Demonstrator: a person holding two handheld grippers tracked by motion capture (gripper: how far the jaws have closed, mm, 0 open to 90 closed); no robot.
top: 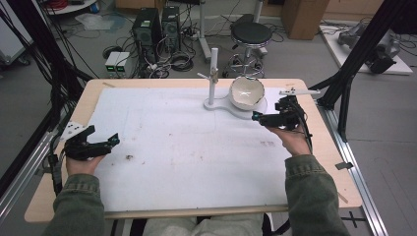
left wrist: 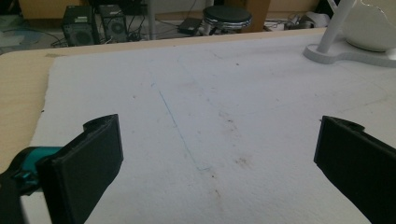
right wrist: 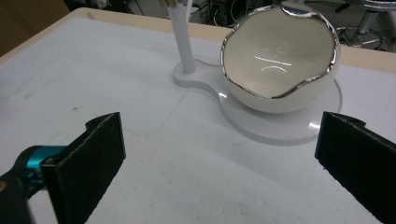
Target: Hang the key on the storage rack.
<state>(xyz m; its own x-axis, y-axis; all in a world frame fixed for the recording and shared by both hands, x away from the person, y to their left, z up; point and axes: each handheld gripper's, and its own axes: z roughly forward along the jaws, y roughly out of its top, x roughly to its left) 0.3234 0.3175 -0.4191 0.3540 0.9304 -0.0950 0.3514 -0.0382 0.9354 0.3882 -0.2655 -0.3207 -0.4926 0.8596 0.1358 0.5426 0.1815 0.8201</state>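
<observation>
Where frame crops it — bowl (left wrist: 371, 28) half-cut.

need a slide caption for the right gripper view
Open right claw faces a silver-rimmed white bowl tilted on a white stand over the white mat.

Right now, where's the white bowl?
In the high view the bowl sits tilted on the white stand's round base at the table's far right, beside the post, just ahead of the right tool.

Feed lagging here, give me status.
Left gripper open, empty, near table edge. Right gripper open, facing white bowl on its stand base. Path between clear.
</observation>
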